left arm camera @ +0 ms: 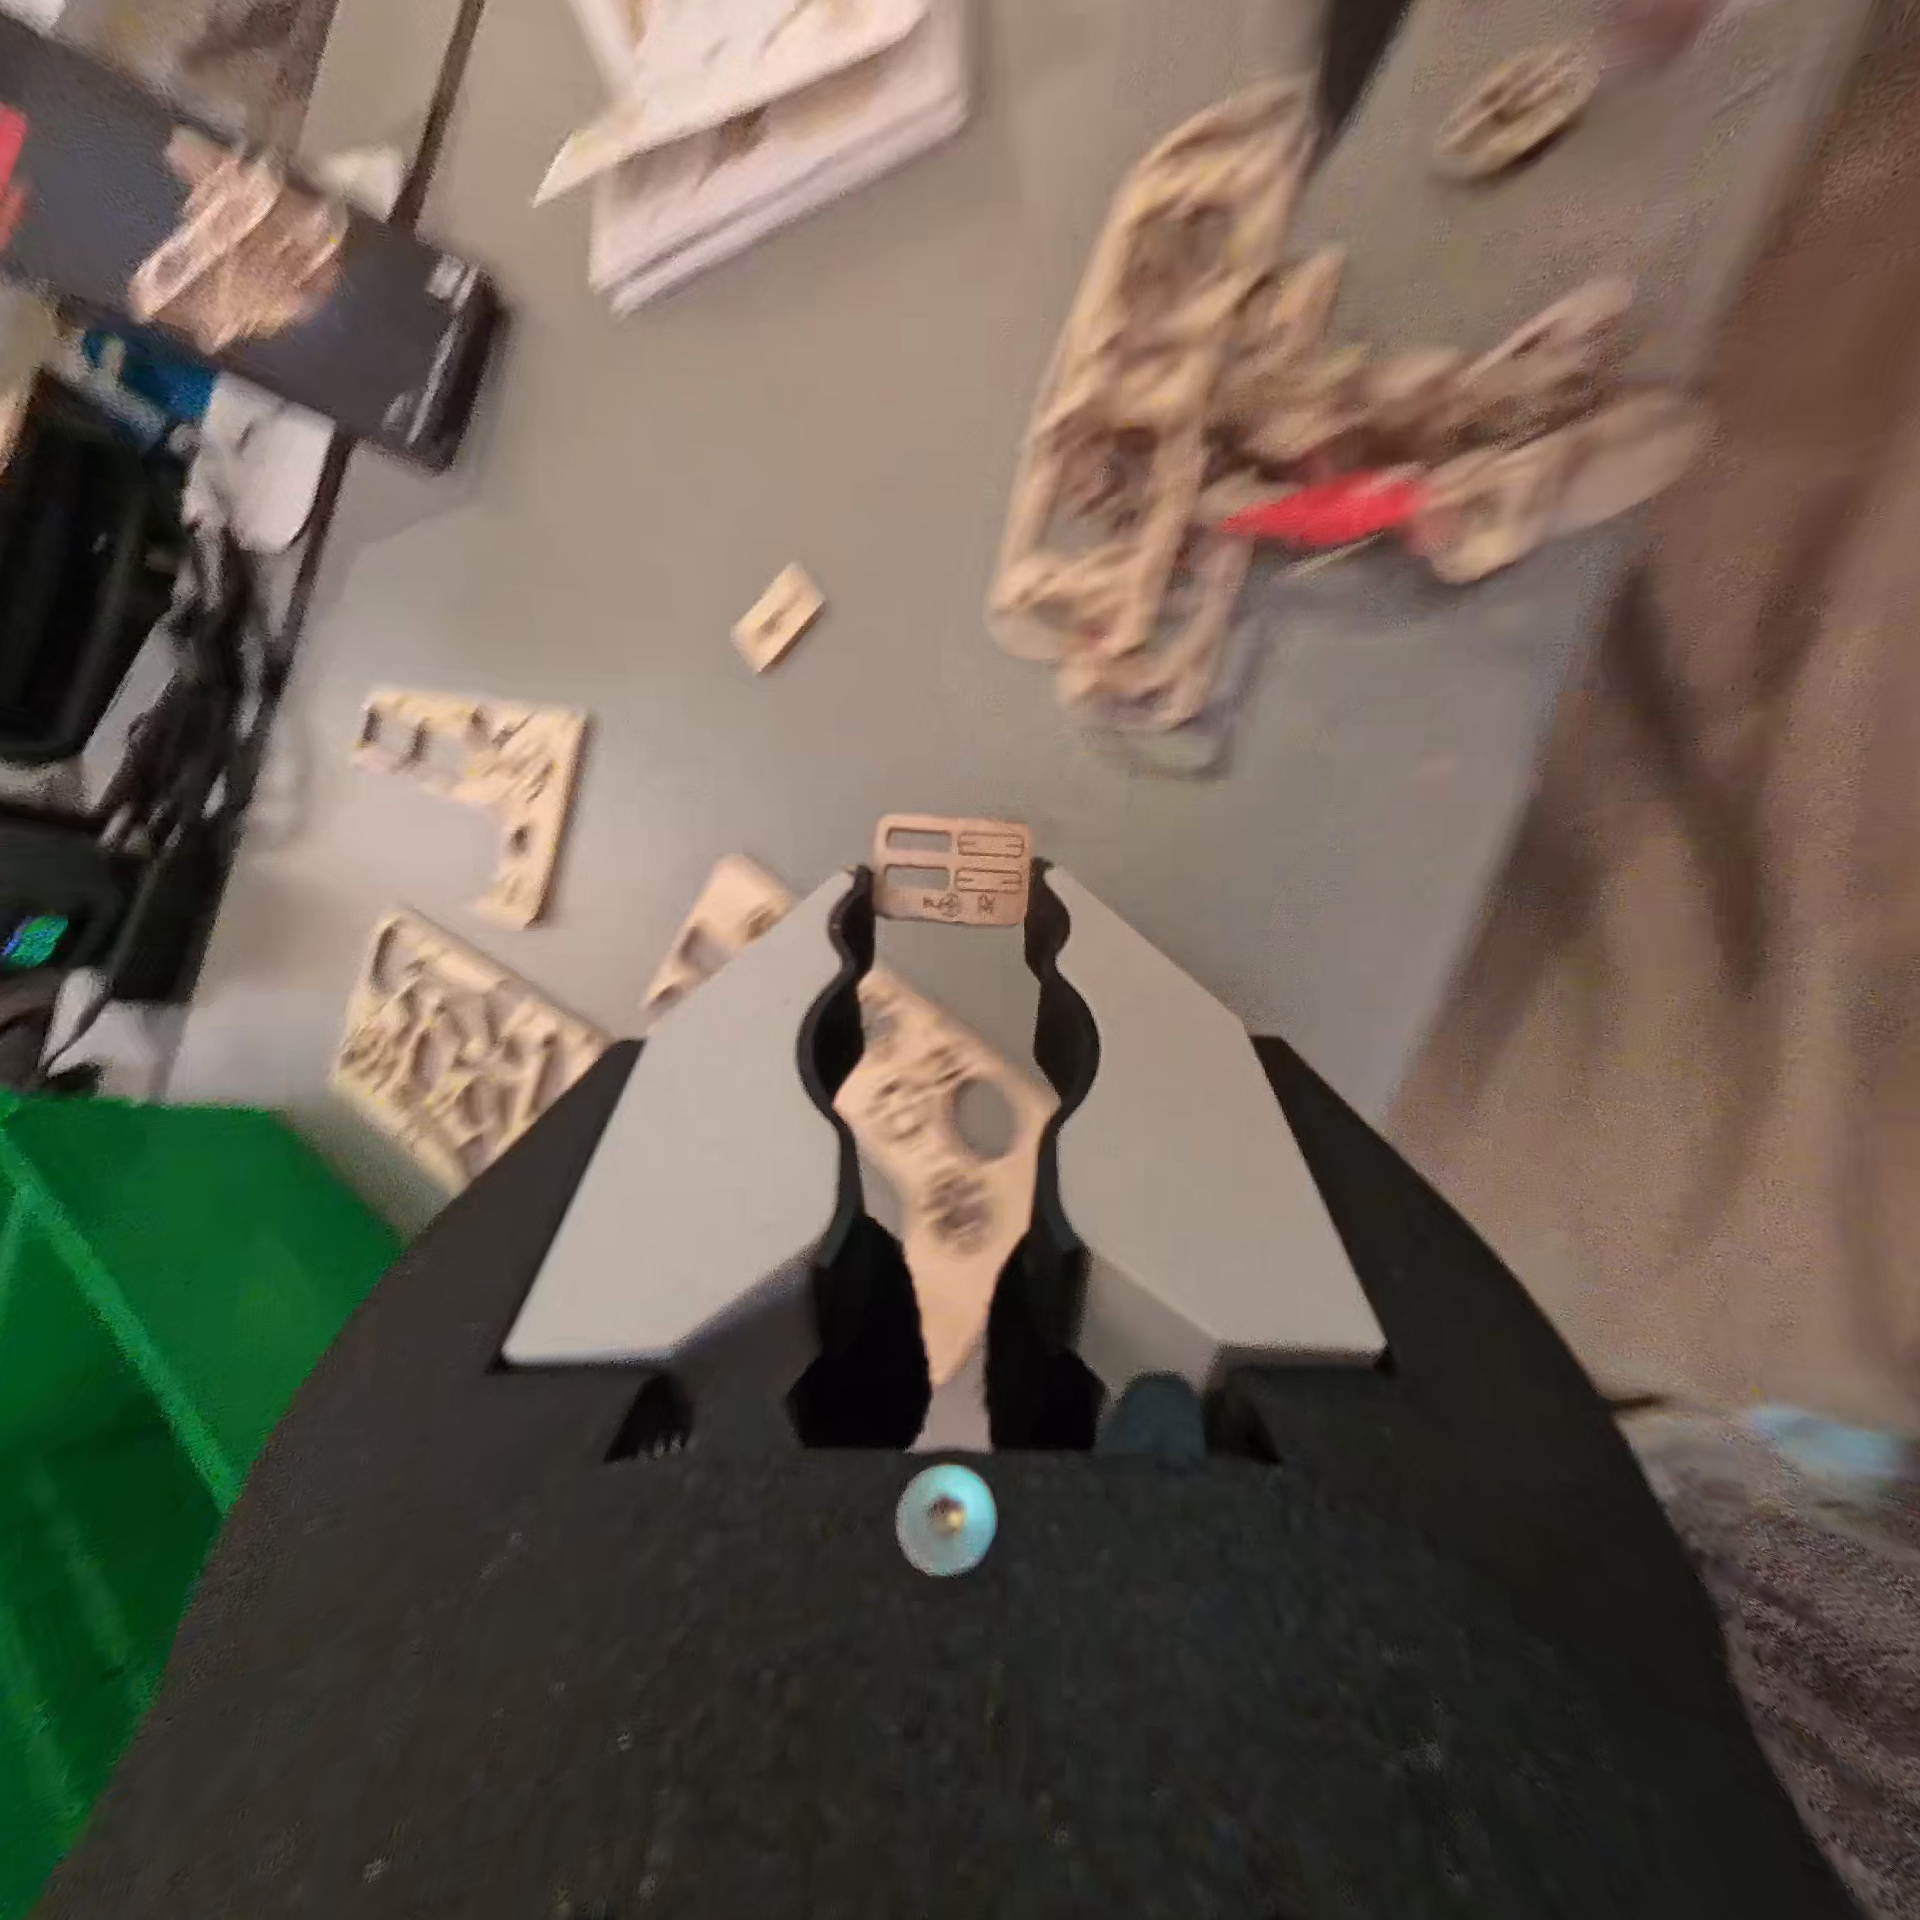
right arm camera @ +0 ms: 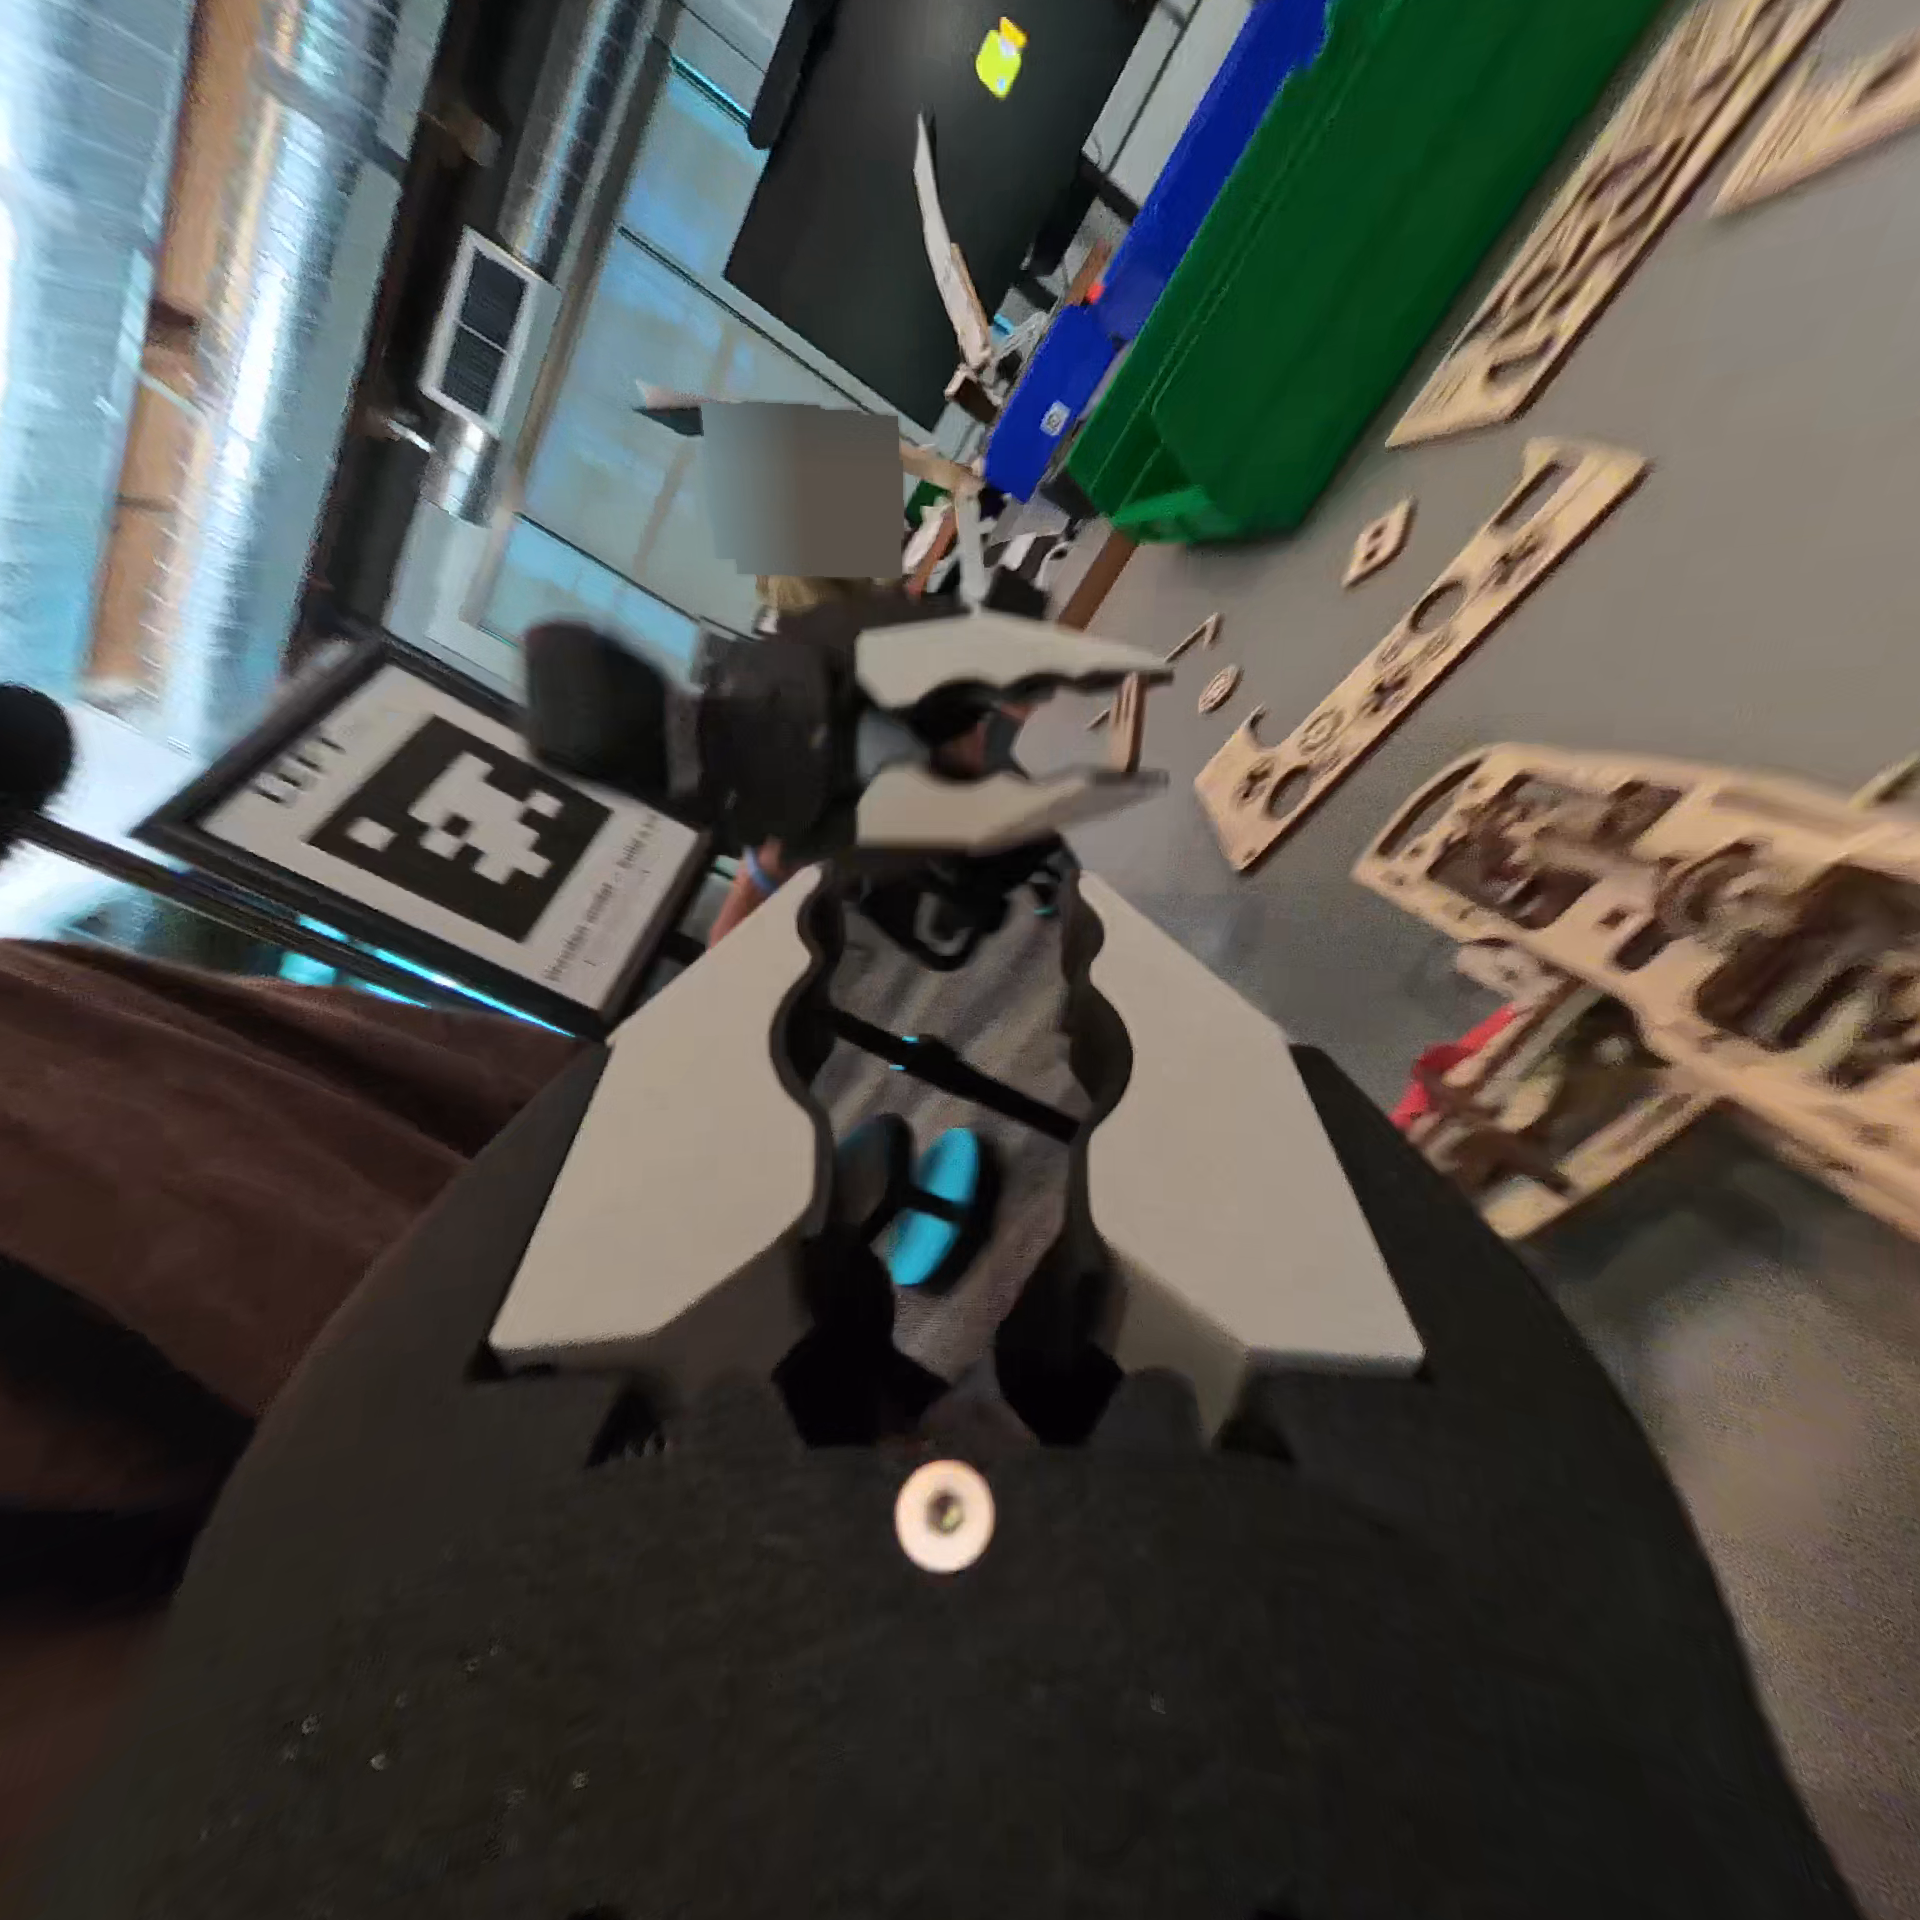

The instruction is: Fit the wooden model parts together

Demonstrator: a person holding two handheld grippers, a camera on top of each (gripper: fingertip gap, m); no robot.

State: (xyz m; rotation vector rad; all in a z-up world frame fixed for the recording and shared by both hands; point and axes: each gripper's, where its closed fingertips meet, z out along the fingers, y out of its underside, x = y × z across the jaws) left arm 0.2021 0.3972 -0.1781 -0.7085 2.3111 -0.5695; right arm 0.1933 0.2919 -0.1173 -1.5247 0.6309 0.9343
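My left gripper [left arm camera: 951, 883] is shut on a small flat wooden piece [left arm camera: 954, 862] with rectangular slots, held upright at its fingertips above the grey table [left arm camera: 727, 468]. The right wrist view shows the same left gripper [right arm camera: 1153, 722] holding that piece [right arm camera: 1128, 717] edge-on. My right gripper [right arm camera: 945, 904] is open and empty, just below and behind the left one. The partly built wooden model [left arm camera: 1195, 447] lies at the far right of the table, with a red part [left arm camera: 1320, 509] in it. It also shows in the right wrist view [right arm camera: 1662, 966].
Cut-out wooden sheets [left arm camera: 488, 790] [left arm camera: 447, 1049] and a pointed wooden part [left arm camera: 935, 1122] lie below the left gripper. A small loose piece [left arm camera: 779, 616] lies mid-table. A green bin [left arm camera: 156, 1299], a black box [left arm camera: 312, 291] and papers [left arm camera: 769, 135] stand around. More sheets [right arm camera: 1423, 644] and a blue bin [right arm camera: 1091, 343] show.
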